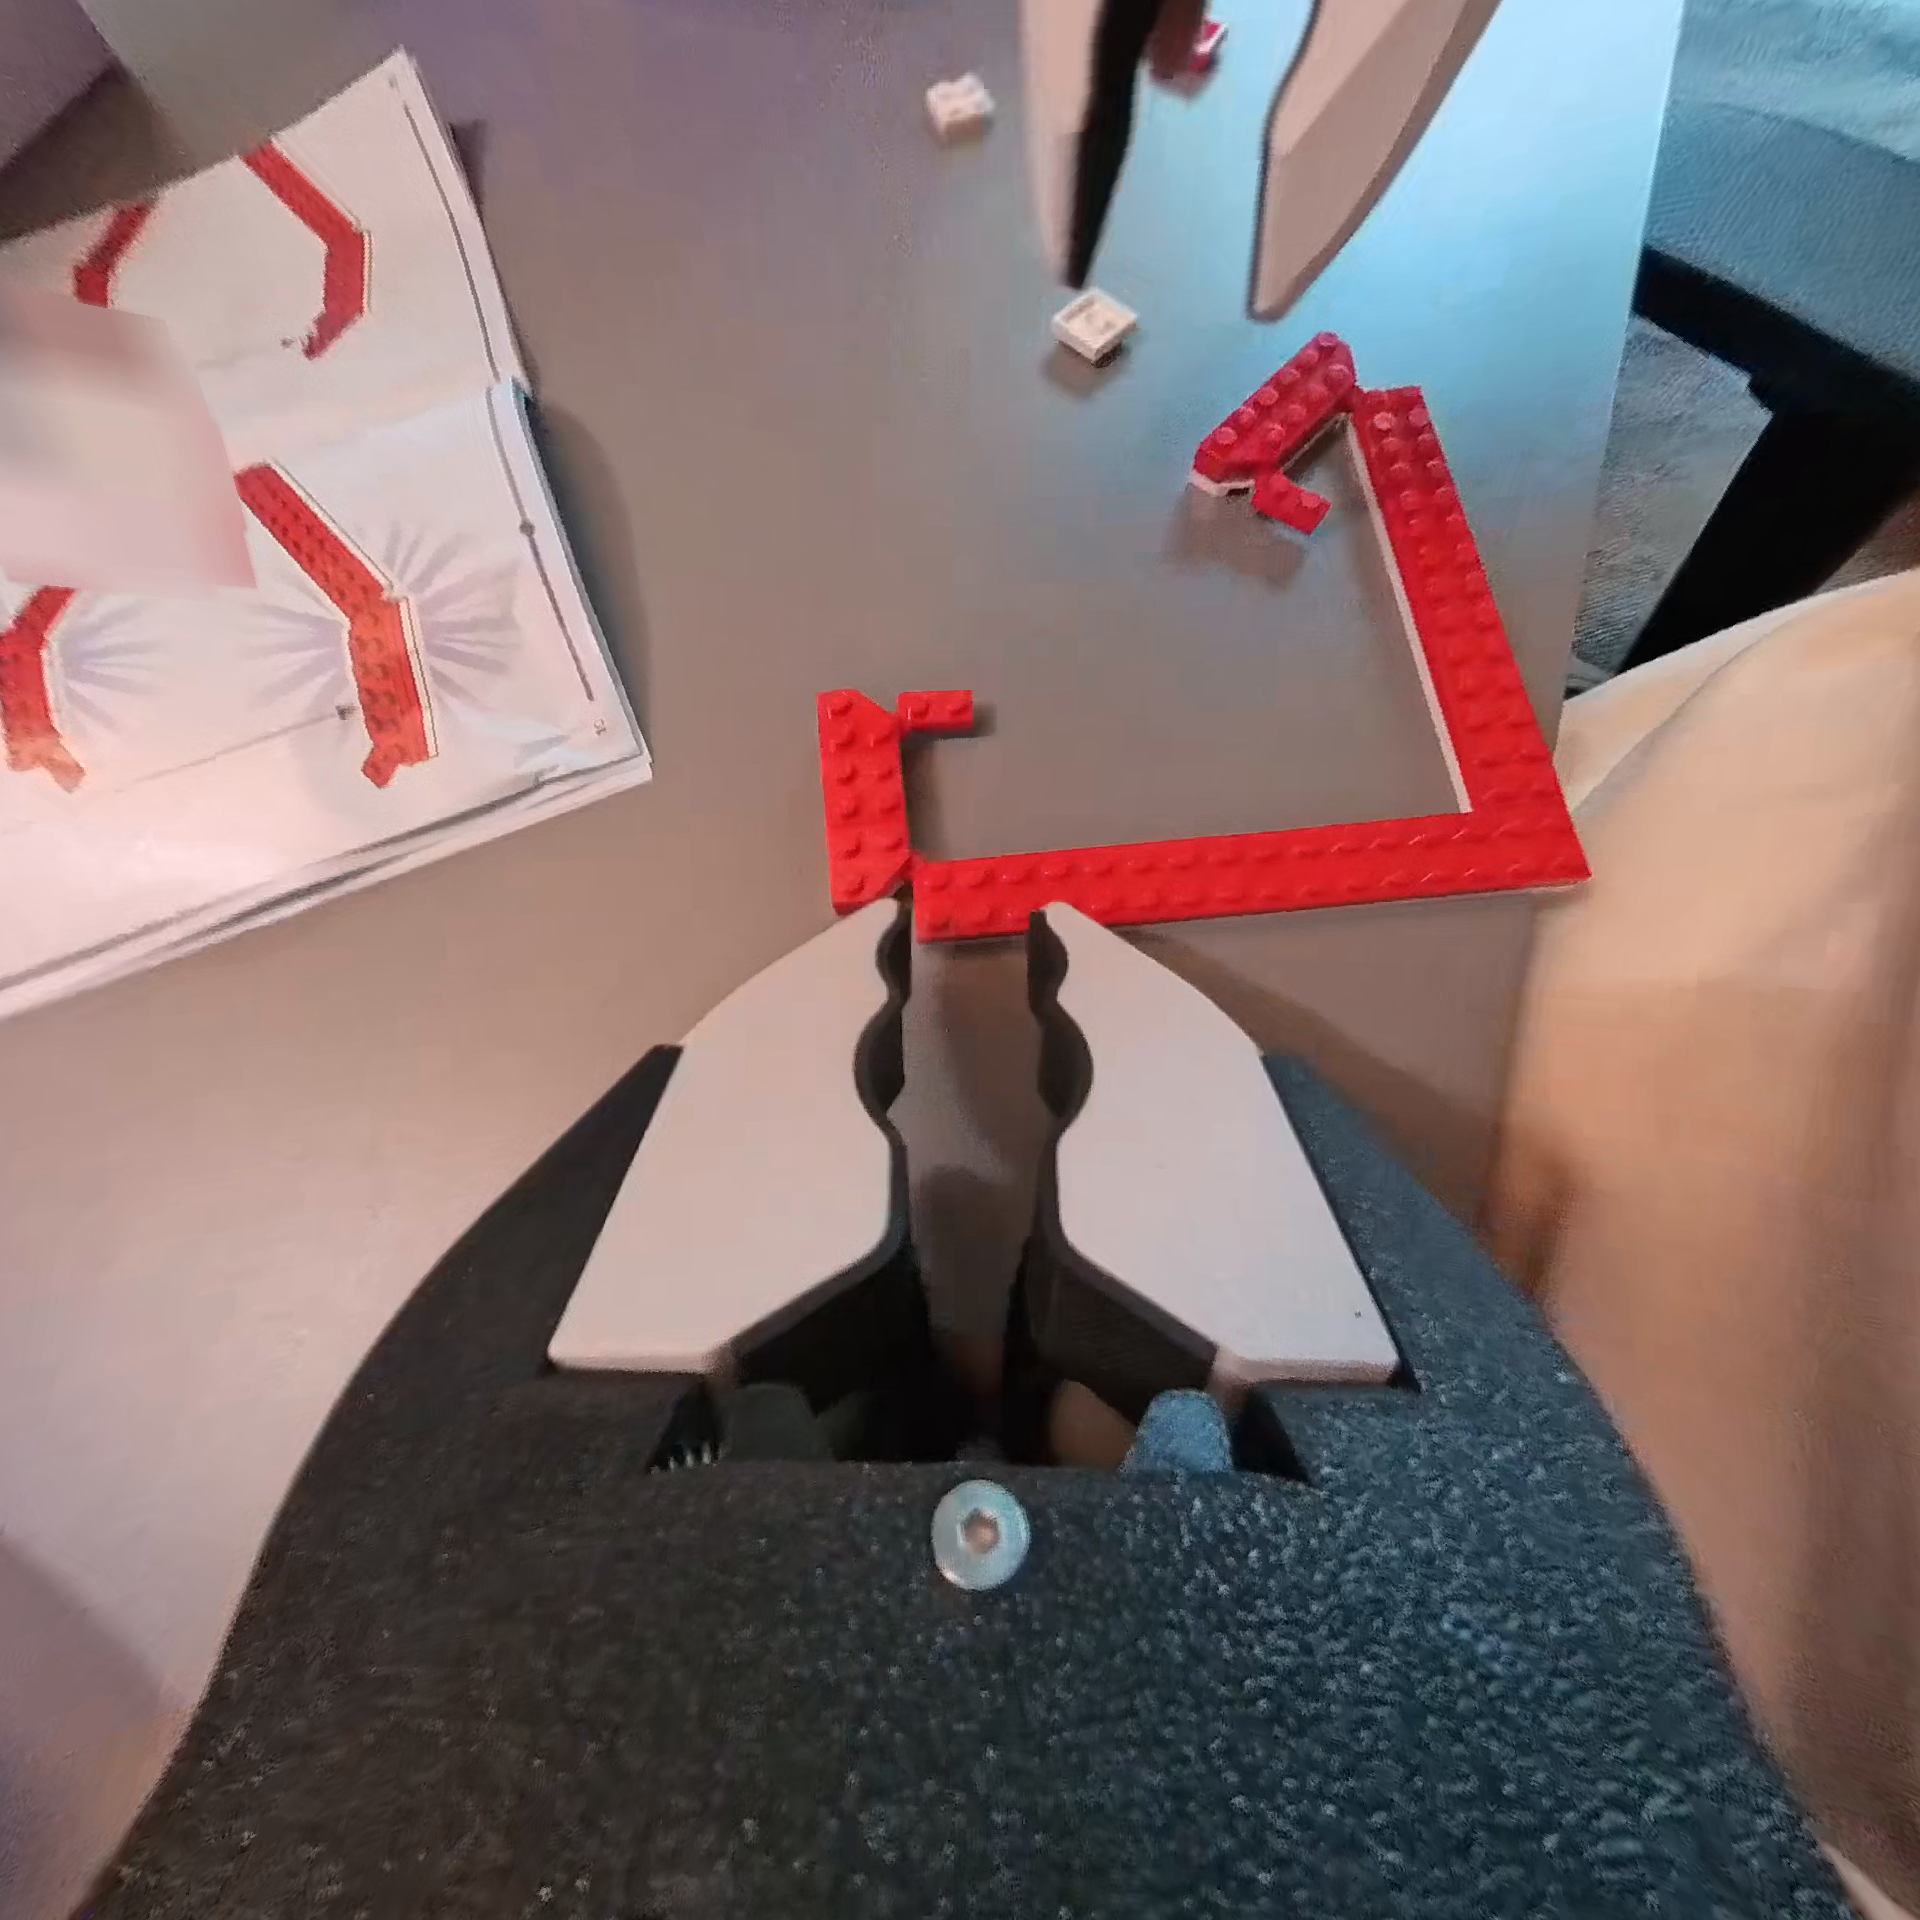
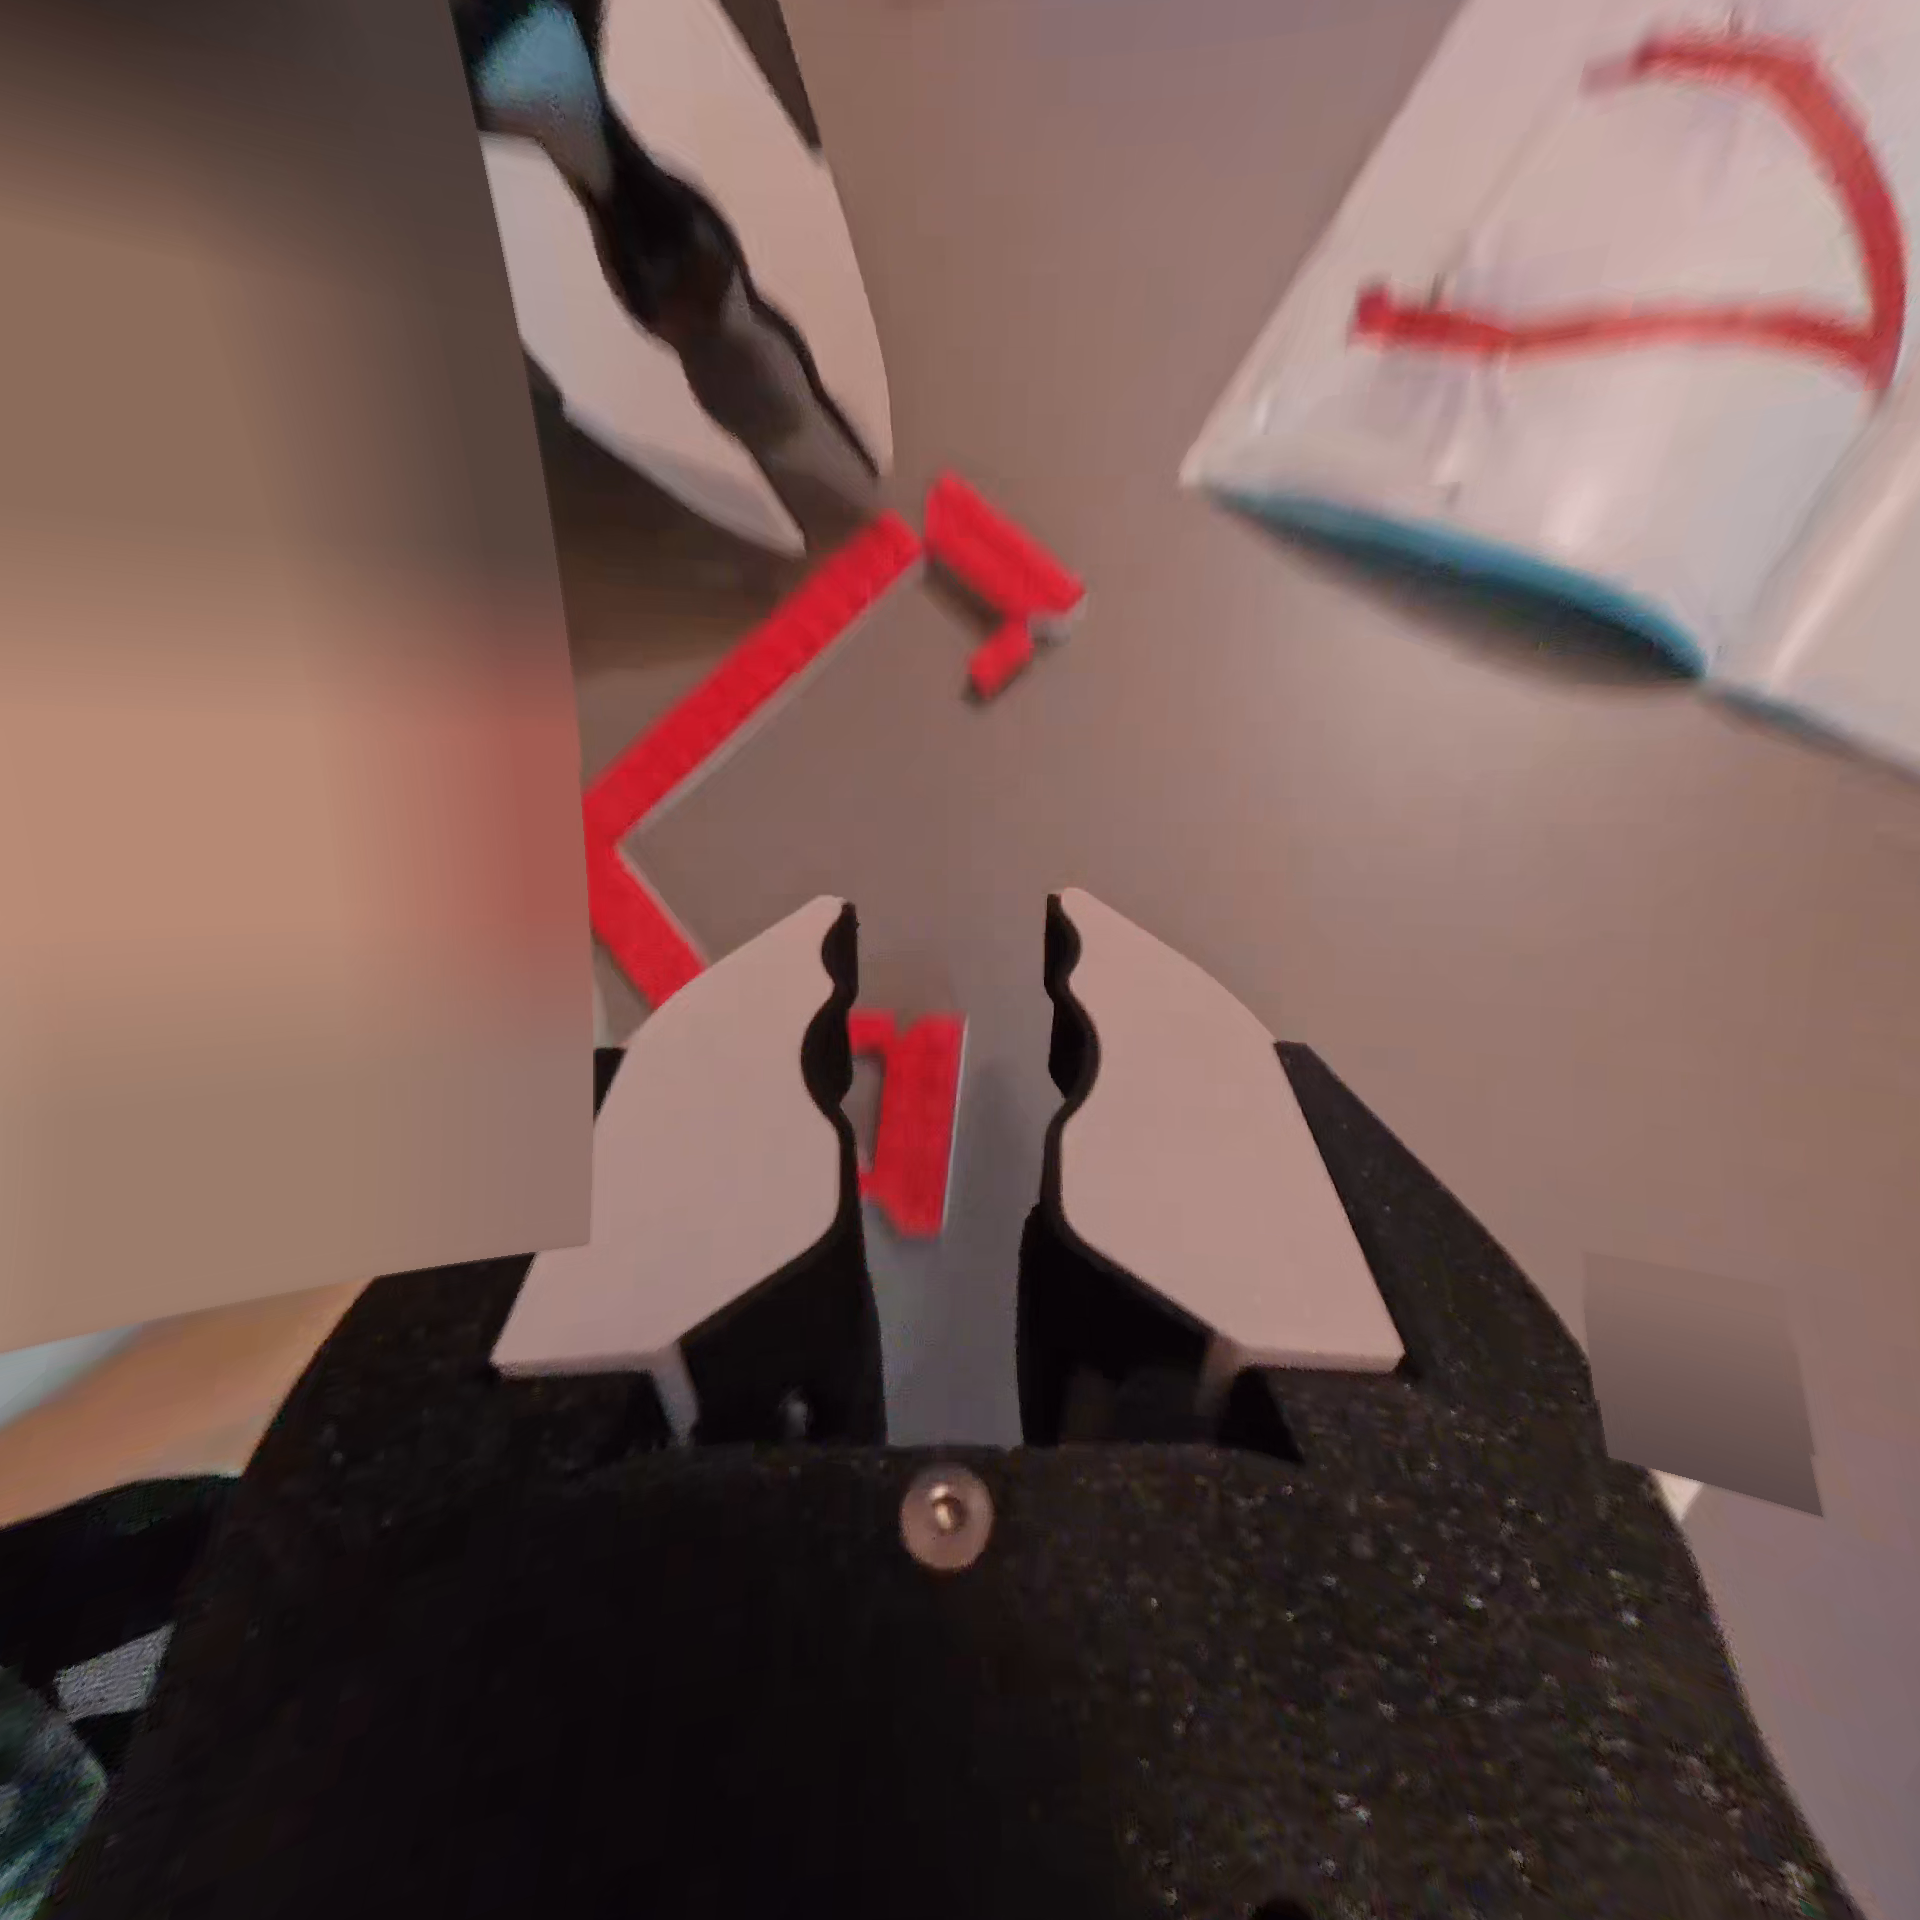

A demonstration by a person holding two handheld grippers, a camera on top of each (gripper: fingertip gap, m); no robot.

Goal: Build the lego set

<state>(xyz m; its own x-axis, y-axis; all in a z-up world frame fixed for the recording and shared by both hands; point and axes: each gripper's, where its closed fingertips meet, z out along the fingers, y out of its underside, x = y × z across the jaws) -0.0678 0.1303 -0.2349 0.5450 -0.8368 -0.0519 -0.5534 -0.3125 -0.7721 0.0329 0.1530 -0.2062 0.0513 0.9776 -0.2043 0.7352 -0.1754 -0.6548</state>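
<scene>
A red frame of flat lego plates lies on the grey table, with angled ends at the left and far right. My left gripper is shut on the frame's near end. The frame also shows in the right wrist view. My right gripper is open and empty above the table, with one angled end of the frame seen between its fingers. In the left wrist view the right gripper hovers by a small white brick.
An open instruction booklet lies at the left of the table and also shows in the right wrist view. A second white brick and a small red piece lie at the far end. The table's edge runs close past the frame.
</scene>
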